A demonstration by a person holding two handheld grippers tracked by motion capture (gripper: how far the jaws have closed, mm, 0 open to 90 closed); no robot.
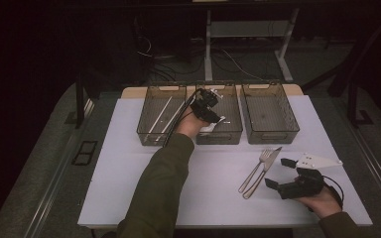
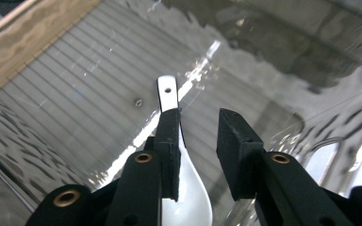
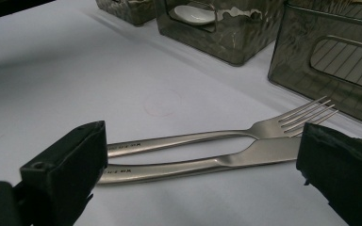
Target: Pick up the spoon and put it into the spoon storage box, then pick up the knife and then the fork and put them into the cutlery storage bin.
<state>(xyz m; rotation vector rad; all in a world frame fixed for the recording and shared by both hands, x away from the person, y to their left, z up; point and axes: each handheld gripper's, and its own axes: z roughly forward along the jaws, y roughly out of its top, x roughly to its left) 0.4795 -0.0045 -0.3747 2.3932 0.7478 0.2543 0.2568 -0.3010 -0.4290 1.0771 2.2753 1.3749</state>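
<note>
My left gripper [image 1: 209, 106] reaches down into the middle smoky bin [image 1: 230, 135] at the back of the table. In the left gripper view its jaws [image 2: 199, 127] stand apart, open, over a white ceramic spoon [image 2: 184, 188]. The spoon lies on the bin's ribbed floor against the left jaw's inner face, clear of the right jaw. Its bowl shows white at the bin's front [image 1: 213, 125]. A steel fork [image 1: 254, 171] and knife [image 1: 263, 173] lie side by side on the white table. My right gripper [image 1: 279, 172] rests just right of them, jaws wide open, with both handles [image 3: 193, 165] between the jaws.
The left bin [image 1: 149, 133] holds white chopsticks [image 1: 161, 113]. The right bin [image 1: 273, 136] looks empty. A white table top [image 1: 129, 188] spreads in front of the bins, with dark floor, cables and desk legs beyond its far edge.
</note>
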